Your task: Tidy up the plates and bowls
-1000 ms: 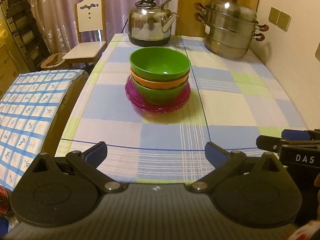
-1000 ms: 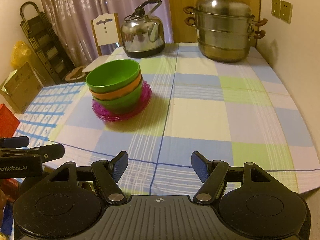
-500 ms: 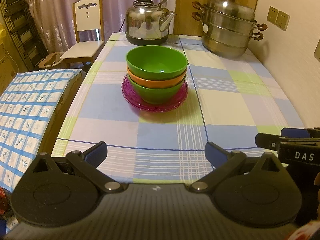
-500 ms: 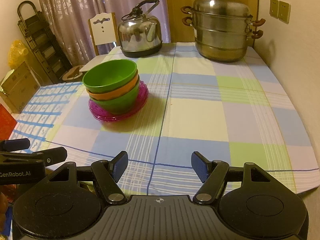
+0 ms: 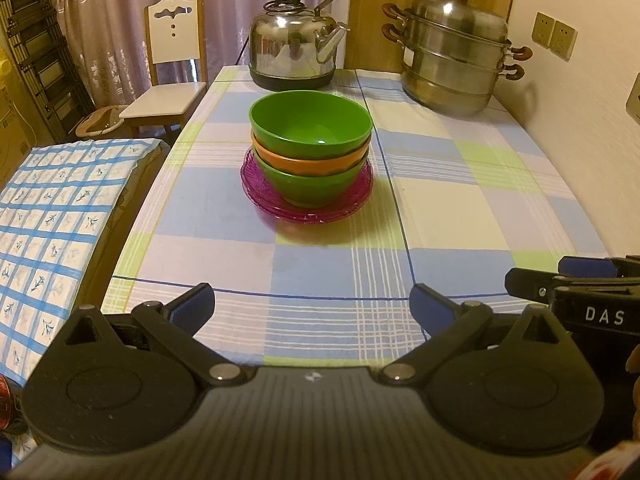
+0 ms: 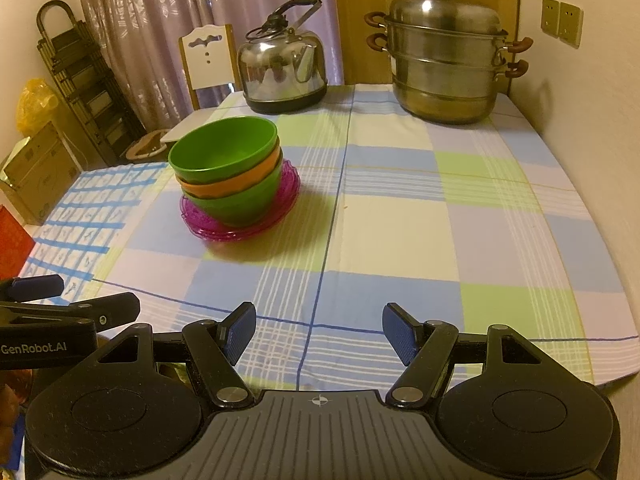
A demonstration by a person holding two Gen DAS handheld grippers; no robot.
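Bowls and plates stacked, both hands holding back

Over the last second nothing has changed: your left gripper (image 5: 312, 304) and right gripper (image 6: 318, 330) stay released and empty at the bottom of frame, so the task looks done or paused. The bowl stack (image 5: 310, 152) sits on the pink plates (image 5: 306, 204) at frame centre, on the tabletop (image 5: 460, 208). How many plates lie there is hard to count.
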